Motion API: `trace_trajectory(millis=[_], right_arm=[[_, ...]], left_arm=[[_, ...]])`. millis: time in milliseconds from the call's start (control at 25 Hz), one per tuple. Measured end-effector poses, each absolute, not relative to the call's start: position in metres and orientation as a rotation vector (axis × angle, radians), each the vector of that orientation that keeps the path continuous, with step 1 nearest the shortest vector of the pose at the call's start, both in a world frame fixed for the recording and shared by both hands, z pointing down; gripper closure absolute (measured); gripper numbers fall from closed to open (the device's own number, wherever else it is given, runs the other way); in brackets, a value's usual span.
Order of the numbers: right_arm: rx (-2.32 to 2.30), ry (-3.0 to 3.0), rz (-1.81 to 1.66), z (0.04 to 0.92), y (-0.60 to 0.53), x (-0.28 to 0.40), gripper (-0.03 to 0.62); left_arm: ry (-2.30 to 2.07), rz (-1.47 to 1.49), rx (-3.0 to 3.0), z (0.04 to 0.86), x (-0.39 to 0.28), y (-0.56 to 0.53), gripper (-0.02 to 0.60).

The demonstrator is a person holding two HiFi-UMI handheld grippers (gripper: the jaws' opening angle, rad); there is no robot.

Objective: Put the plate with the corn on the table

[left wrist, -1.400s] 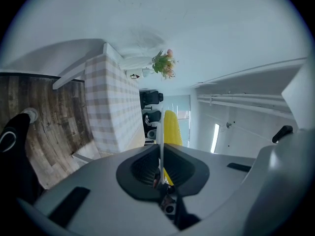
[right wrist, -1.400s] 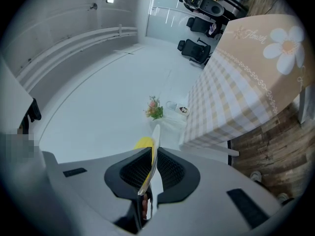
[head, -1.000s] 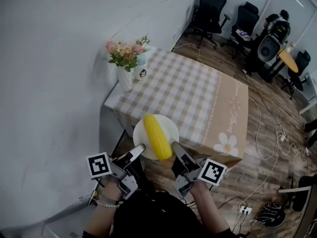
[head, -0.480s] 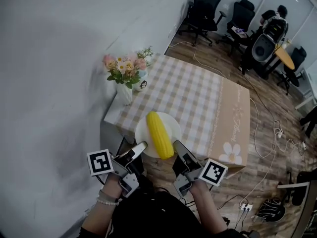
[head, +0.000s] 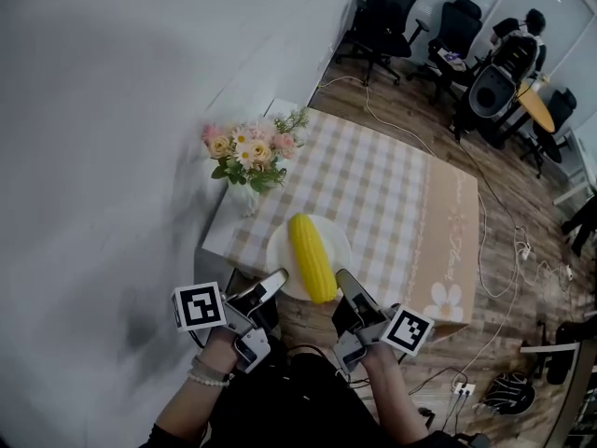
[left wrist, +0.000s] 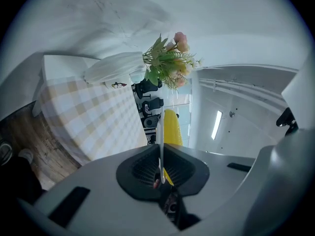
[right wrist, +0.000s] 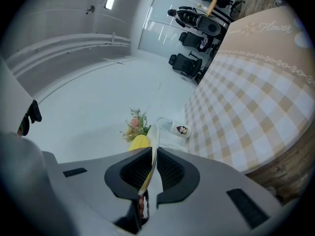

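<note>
A white plate carries a yellow corn cob and hovers over the near edge of the checked table. My left gripper is shut on the plate's near left rim, my right gripper shut on its near right rim. In the left gripper view the plate's edge runs upright between the dark pads, with the corn behind it. In the right gripper view the plate rim is pinched the same way, a bit of corn showing beside it.
A white vase of pink and yellow flowers stands at the table's left corner next to a small white cup. A white wall runs along the left. Office chairs and cables lie on the wooden floor beyond and right of the table.
The plate with the corn, held by both grippers, has shifted right and slightly lower in view; the table and flowers sit nearer and more to the right.
</note>
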State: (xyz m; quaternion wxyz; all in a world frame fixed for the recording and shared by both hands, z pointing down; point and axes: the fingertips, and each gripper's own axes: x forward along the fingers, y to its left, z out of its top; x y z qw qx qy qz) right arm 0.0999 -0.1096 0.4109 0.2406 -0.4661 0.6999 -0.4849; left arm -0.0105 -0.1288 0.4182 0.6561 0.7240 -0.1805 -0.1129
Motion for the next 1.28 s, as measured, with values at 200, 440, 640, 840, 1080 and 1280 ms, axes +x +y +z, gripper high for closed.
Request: trace_trajectory(millis=[200,440,640,840,1080,1280], right_arm=[[-1.305,1.892,-1.331,0.432,-0.101,0.091,0.534],[-1.329,1.904,-1.346,0.437,-0.112,0.105,0.534],[-1.292,1.951,-1.366,0.435,-0.124,0.114,0.534],[-1.268,1.988,-1.381,0.439,-0.136,0.120,0.534],[-1.260,2.008,-1.410,0.455,-0.147,0.126,0.534],[-1.272,1.992,-1.444,0.471,-0.158,0.131,0.536]], left_arm=[[-0.392,-0.256,1.644,0.439,-0.019,-0.123,0.554],[-0.392,-0.240,1.664,0.444,-0.005,-0.136,0.554],[-0.415,-0.261,1.631,0.443,0.005,-0.142,0.555],[-0.443,-0.281,1.612,0.450,0.010,-0.150,0.555],[-0.465,-0.266,1.610,0.468,0.017,-0.161,0.555],[-0.465,-0.242,1.608,0.482,0.024,-0.173,0.556]])
